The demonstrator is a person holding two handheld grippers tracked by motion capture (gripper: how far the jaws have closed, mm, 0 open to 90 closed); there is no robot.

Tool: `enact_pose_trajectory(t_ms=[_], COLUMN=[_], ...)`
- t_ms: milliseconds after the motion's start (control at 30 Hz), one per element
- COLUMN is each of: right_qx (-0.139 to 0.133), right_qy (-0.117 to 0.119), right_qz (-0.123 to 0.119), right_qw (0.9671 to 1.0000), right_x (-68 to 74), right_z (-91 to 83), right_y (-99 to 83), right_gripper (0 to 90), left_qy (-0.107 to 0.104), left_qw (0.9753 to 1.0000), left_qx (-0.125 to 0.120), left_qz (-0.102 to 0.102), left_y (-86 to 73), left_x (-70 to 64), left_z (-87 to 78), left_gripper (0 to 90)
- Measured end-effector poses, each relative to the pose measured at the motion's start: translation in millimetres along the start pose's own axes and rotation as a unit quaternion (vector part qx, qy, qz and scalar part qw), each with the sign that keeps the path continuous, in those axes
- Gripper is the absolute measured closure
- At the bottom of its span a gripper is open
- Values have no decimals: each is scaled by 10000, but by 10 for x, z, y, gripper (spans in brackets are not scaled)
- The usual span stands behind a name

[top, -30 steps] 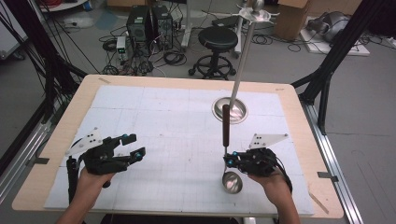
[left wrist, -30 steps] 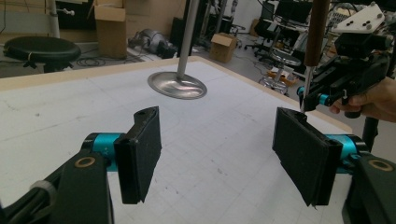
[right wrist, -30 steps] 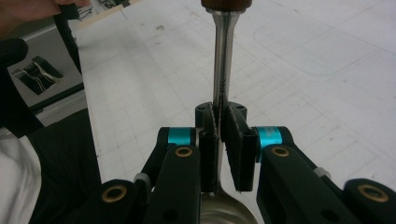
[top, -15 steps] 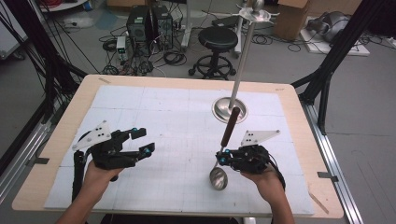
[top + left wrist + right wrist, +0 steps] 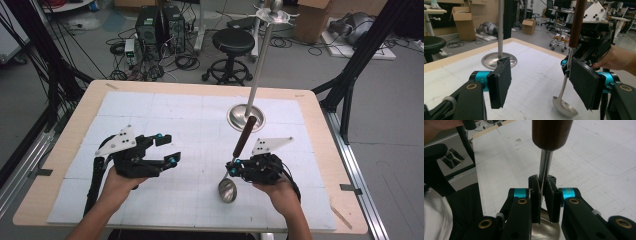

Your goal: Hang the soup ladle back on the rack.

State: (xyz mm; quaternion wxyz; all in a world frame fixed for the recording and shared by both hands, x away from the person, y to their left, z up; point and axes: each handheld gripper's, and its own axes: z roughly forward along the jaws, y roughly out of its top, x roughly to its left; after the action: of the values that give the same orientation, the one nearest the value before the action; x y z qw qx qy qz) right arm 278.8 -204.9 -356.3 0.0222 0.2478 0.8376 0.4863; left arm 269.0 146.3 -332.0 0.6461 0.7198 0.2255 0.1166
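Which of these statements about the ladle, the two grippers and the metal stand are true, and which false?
1. The right gripper is shut on the ladle at its metal shaft. True.
2. The left gripper also holds the ladle. False: its fingers stand apart, holding nothing.
3. The ladle's bowl is at its lower end, the wooden handle pointing up. True.
4. The ladle hangs from the stand. False: it is in the right gripper, with the stand's base behind it on the table.

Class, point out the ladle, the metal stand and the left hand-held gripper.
ladle (image 5: 228, 190): high view, on its bowl.
metal stand (image 5: 236, 119): high view, on its round base.
left hand-held gripper (image 5: 167, 148): high view, midway between its fingertips.
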Motion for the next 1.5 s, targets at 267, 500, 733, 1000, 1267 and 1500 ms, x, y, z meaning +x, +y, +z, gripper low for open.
enact_pose_trajectory(t_ms=[267, 500, 733, 1000, 1267, 1500], right_qx=[23, 85, 112, 160, 161, 166], right_qy=[-16, 72, 126, 146, 178, 155], right_qz=[35, 9, 3, -2, -23, -20], right_qw=[10000, 9999, 9999, 9998, 9997, 9997], right_x=[25, 63, 87, 109, 133, 141], right_z=[60, 139, 204, 279, 318, 324], right_y=[62, 134, 186, 238, 262, 247], right_gripper=[838, 838, 838, 838, 838, 837], left_qy=[-110, -422, -473, -453, -377, -381], left_qw=[9998, 9984, 9975, 9973, 9979, 9976], left_qx=[38, 182, 314, 373, 367, 400], left_qz=[173, 322, 432, 431, 370, 422], left_y=[80, 148, 124, 108, 95, 99], left_x=[-103, -226, -309, -341, -324, -325], left_z=[298, 593, 768, 882, 931, 919], left_gripper=[395, 454, 455, 490, 566, 604])
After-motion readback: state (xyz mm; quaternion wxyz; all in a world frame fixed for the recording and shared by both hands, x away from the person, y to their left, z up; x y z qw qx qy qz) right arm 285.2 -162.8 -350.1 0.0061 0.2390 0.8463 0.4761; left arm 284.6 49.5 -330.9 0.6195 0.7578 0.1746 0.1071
